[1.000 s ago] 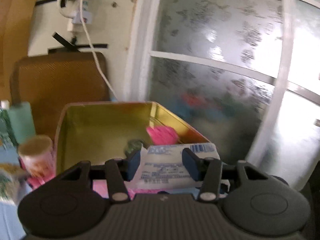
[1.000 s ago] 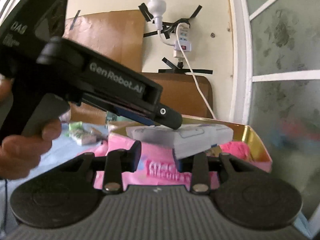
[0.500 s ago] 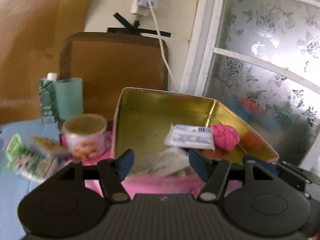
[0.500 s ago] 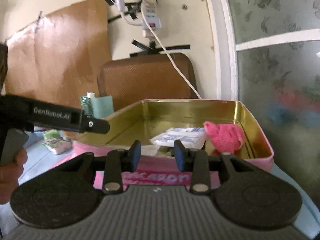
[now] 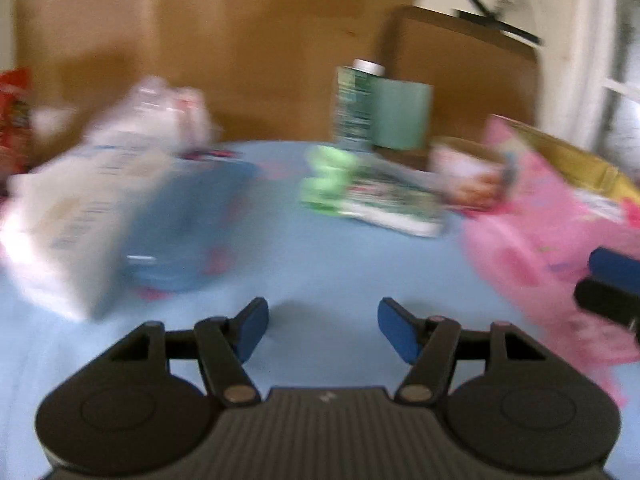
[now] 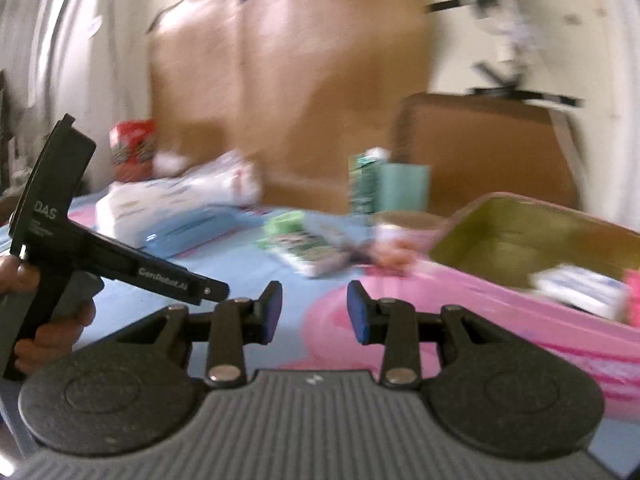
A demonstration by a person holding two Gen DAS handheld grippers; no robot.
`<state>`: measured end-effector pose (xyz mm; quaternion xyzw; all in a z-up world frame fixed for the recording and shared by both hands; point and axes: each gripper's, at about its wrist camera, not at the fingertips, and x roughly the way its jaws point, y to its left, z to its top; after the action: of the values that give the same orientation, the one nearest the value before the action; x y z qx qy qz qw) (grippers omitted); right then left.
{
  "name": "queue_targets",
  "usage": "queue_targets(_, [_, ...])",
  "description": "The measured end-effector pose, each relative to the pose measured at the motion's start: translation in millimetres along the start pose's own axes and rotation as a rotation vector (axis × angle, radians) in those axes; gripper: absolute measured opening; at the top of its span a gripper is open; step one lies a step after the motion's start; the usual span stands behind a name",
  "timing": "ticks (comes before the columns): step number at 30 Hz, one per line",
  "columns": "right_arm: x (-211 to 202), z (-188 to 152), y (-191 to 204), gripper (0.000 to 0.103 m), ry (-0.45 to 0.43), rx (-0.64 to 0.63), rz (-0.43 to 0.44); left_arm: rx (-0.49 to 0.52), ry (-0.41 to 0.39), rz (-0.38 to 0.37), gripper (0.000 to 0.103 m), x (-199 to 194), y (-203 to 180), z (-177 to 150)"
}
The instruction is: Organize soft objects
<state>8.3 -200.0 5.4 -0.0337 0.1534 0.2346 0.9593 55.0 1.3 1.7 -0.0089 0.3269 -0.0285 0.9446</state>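
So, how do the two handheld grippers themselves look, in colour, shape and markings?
Both look alike: a grey ribbed body with two round black discs, black linkage arms with silver pivot pins, and blue pads on the fingers. See the left gripper and right gripper. In the right wrist view the left gripper's black pistol-style handle carries white "DAS" and "GenRobot.AI" lettering, in a bare hand.

Both views are bright with soft daylight from the window at the right, beyond each hand-held gripper. Heavy motion blur smears everything ahead of the fingers; the packets and the pink tin point(image 6: 460, 296) are streaked, labels unreadable. Only the left hand-held gripper point(image 5: 323, 326) and right hand-held gripper point(image 6: 314, 306) stay sharp. Fisheye bending curves the walls at the edges; corners darken. A faint shadow lies on the table point(image 5: 320, 272) between the left fingers.
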Motion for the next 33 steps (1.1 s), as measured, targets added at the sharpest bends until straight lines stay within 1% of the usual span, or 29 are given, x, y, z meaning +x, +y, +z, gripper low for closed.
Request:
queue_targets(1, [12.4, 6.1, 2.0, 0.039, 0.014, 0.0, 0.017, 0.007, -0.009, 0.06, 0.064, -0.4, 9.8, -2.3])
queue_targets(2, [22.6, 11.3, 3.4, 0.039, 0.026, 0.006, 0.027, -0.008, -0.01, 0.089, 0.066, -0.5, 18.4, -2.7])
queue_targets(3, [37.8, 19.0, 4.7, 0.039, 0.04, 0.018, 0.03, -0.058, -0.02, 0.055, 0.069, -3.4, 28.5, -1.8])
queue_targets(4, [50.5, 25.8, 4.2, 0.039, 0.051, 0.027, 0.02, -0.111, -0.034, 0.013, 0.07, -5.6, 39.0, -2.0])
queue_targets(5, [67.1, 35.0, 3.8, 0.039, 0.066, 0.029, 0.008, -0.133, -0.04, 0.002, 0.07, -6.6, 44.6, -1.8])
queue_targets(7, [94.5, 47.3, 5.0, 0.039, 0.096, 0.036, 0.01, -0.142, -0.045, 0.002, 0.07, -7.7, 45.3, -1.7])
queue_targets(9, [122.1, 58.0, 3.9, 0.039, 0.132, 0.091, 0.037, -0.139, -0.05, -0.002, 0.07, -5.1, 42.3, 1.0])
queue_targets(11, [148.9, 66.8, 4.7, 0.039, 0.168, 0.136, 0.046, -0.169, -0.066, -0.018, 0.07, -6.9, 47.9, -0.6])
queue_targets(13, [173.6, 68.9, 11.4, 0.039, 0.189, 0.118, 0.015, -0.224, -0.087, -0.029, 0.07, -6.3, 55.0, -0.5])
queue_targets(15, [199.2, 69.2, 18.6, 0.038, 0.228, 0.08, -0.028, -0.299, -0.11, -0.035, 0.07, -7.5, 67.1, -1.6])
queue_targets(16, [208.9, 68.2, 22.0, 0.025, 0.25, 0.056, -0.028, -0.332, -0.119, -0.032, 0.07, -8.2, 72.5, -2.6])
queue_targets(17, [217.5, 66.1, 28.9, 0.016, 0.271, 0.01, -0.033, -0.369, -0.131, -0.024, 0.07, -9.5, 77.6, -3.7])
queue_targets(18, [222.4, 63.8, 36.2, 0.014, 0.286, -0.038, -0.042, -0.392, -0.142, -0.017, 0.07, -10.4, 80.9, -4.4])
queue_targets(19, [221.6, 63.2, 42.1, 0.012, 0.282, -0.069, -0.042, -0.41, -0.154, -0.009, 0.07, -12.2, 83.7, -5.3])
queue_targets(20, [216.6, 63.9, 47.1, 0.011, 0.27, -0.081, -0.024, -0.424, -0.168, 0.0, 0.07, -14.2, 85.8, -5.9])
queue_targets(22, [196.0, 66.8, 53.3, 0.01, 0.237, -0.066, 0.073, -0.443, -0.195, 0.014, 0.07, -19.2, 88.6, -7.7])
queue_targets(25, [150.0, 60.6, 72.6, 0.01, 0.197, -0.122, 0.184, -0.491, -0.222, 0.007, 0.07, -23.0, 98.7, -10.4])
queue_targets(28, [99.5, 39.7, 82.6, 0.01, 0.203, -0.176, 0.261, -0.538, -0.2, -0.029, 0.071, -18.7, 108.4, -10.7])
queue_targets(30, [64.9, 20.7, 86.8, 0.011, 0.226, -0.21, 0.314, -0.528, -0.186, -0.045, 0.071, -16.8, 107.6, -9.8])
queue_targets(31, [49.9, 11.5, 87.7, 0.015, 0.234, -0.226, 0.332, -0.509, -0.178, -0.066, 0.071, -15.7, 105.5, -8.5])
queue_targets(32, [33.2, 2.1, 88.9, 0.015, 0.238, -0.244, 0.343, -0.485, -0.17, -0.086, 0.071, -14.6, 102.2, -8.2])
queue_targets(33, [22.8, -4.8, 89.7, 0.022, 0.231, -0.252, 0.342, -0.46, -0.162, -0.105, 0.071, -13.8, 98.7, -7.3])
